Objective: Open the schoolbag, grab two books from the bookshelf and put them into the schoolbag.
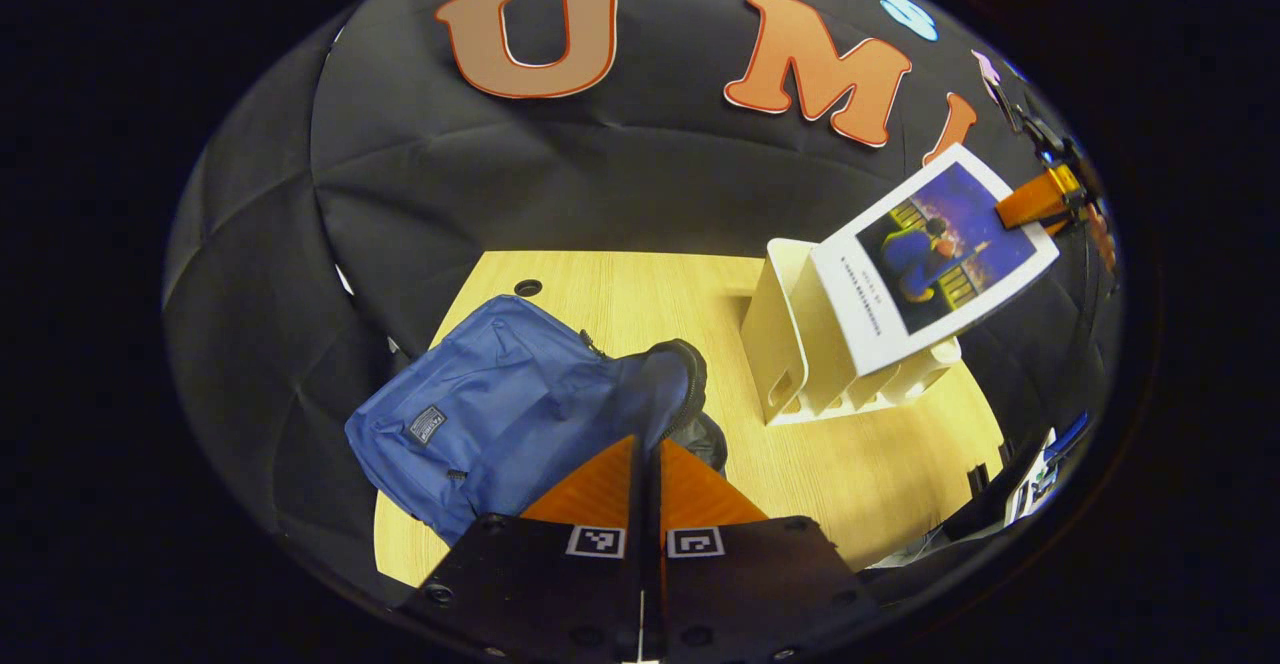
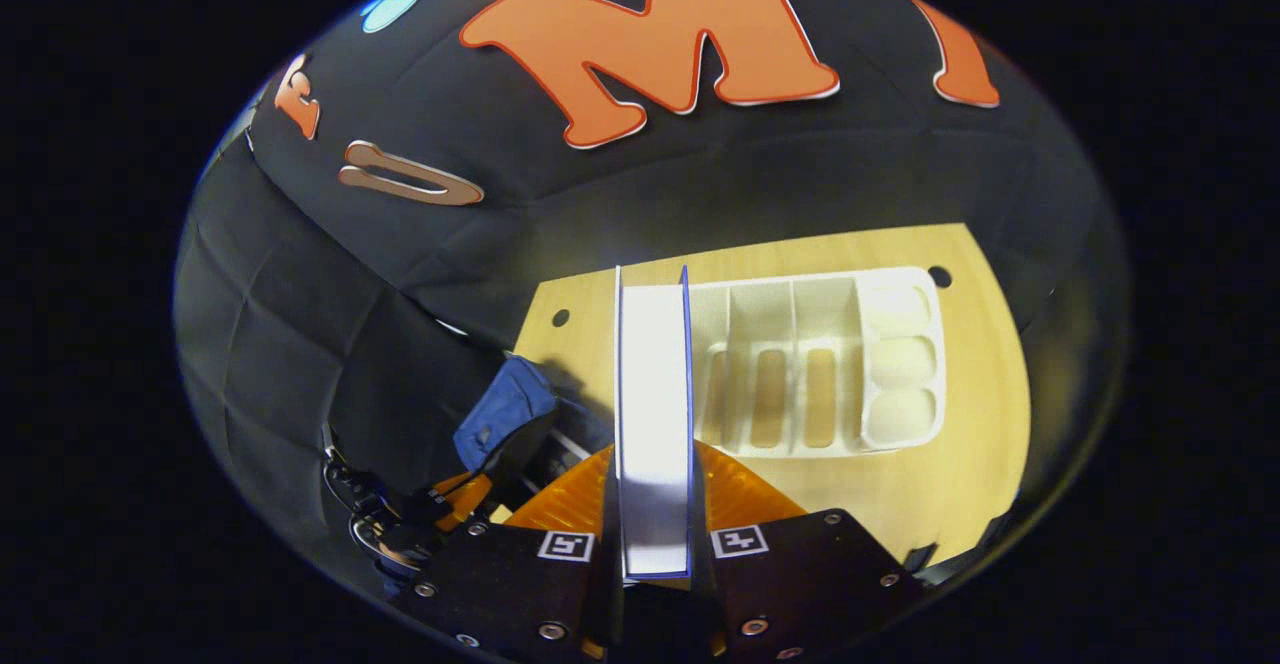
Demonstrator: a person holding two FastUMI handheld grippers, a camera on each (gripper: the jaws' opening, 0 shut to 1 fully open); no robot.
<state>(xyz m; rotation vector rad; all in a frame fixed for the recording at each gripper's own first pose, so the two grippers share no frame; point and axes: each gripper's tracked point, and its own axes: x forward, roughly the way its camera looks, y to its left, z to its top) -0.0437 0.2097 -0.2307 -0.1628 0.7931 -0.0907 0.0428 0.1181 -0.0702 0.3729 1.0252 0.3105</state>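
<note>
Left gripper [image 1: 648,454] closed on schoolbag [image 1: 520,409] flap, frame centre; right gripper [image 2: 655,474] clamps book [image 2: 655,394] above bookshelf [image 2: 830,364].

A light wooden table [image 1: 600,294] stands against the black cloth wall [image 1: 600,184] of the booth. Its top has a pale grain, and a small round hole [image 1: 527,288] is cut near its far left corner. From the right gripper view, the table [image 2: 980,444] shows another round hole [image 2: 939,276] near the far right corner and one [image 2: 560,318] at the far left. The cloth wall [image 2: 330,324] hangs in soft folds behind and beside it.
</note>
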